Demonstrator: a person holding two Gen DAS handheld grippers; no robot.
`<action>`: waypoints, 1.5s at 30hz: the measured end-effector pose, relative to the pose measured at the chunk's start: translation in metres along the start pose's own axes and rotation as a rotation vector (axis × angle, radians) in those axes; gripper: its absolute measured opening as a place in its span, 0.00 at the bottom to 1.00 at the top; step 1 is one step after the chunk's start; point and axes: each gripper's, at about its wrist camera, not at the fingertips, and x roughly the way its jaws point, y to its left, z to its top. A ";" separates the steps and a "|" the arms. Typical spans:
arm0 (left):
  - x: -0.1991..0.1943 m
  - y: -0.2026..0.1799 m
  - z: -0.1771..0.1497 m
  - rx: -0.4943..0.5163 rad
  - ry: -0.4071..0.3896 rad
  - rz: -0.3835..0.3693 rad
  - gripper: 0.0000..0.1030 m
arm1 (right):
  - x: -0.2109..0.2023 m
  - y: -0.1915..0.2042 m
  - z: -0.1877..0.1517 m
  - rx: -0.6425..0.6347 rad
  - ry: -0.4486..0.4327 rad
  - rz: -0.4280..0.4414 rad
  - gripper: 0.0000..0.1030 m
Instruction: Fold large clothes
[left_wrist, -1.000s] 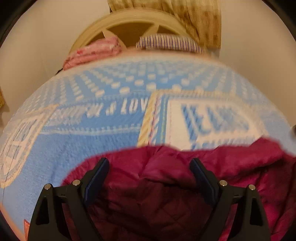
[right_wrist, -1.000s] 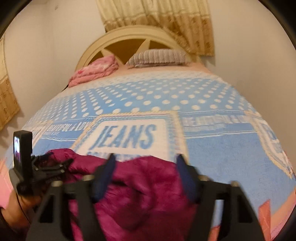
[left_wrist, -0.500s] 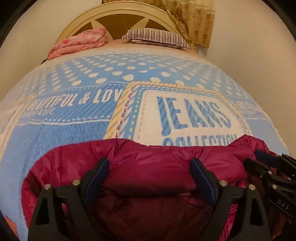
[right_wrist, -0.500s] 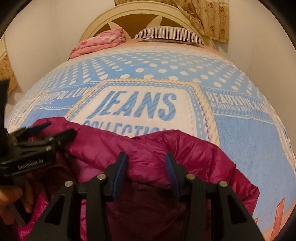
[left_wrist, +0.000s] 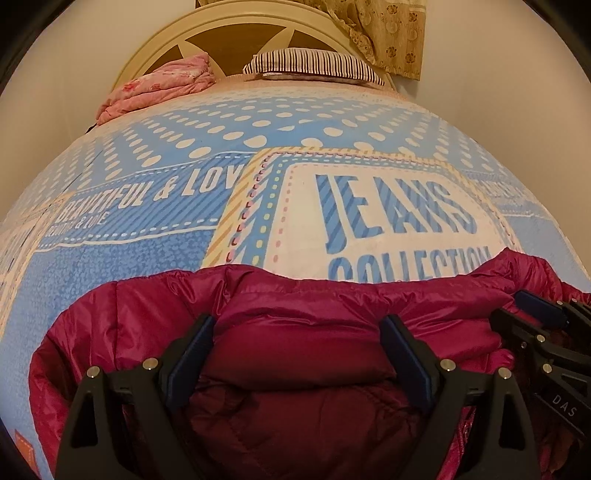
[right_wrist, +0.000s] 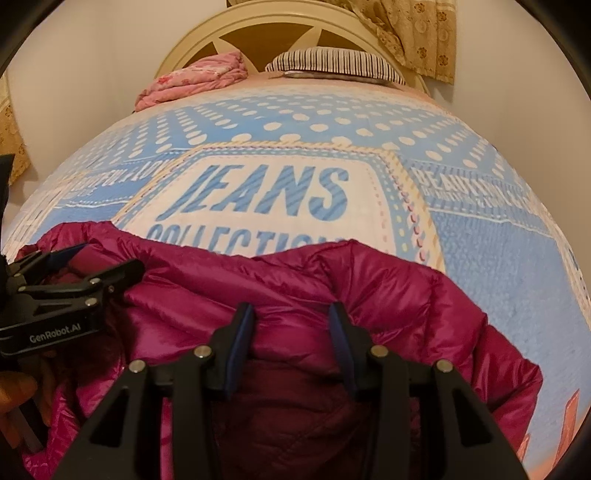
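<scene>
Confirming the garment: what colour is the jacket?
Magenta jacket, with darker quilted lining; clearest in the right wrist view.

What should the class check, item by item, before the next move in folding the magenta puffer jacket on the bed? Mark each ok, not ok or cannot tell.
1. Magenta puffer jacket lies on the blue bedspread: ok.
2. Left gripper has a fold of jacket between its wide-set fingers: ok.
3. Left fingers pressing that fold: cannot tell.
4. Right gripper has jacket between its fingers: ok.
5. Right grip firm: cannot tell.
6. Bedspread beyond the jacket free for the fold: ok.
</scene>
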 end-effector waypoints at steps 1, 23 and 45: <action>0.001 -0.001 0.000 0.004 0.002 0.005 0.88 | 0.000 0.000 0.000 0.000 -0.001 -0.002 0.44; 0.006 -0.009 0.000 0.040 0.025 0.068 0.93 | 0.006 0.007 -0.003 -0.028 0.001 -0.053 0.44; 0.000 -0.001 0.006 0.019 0.063 0.033 0.96 | 0.006 0.012 -0.002 -0.064 0.013 -0.090 0.45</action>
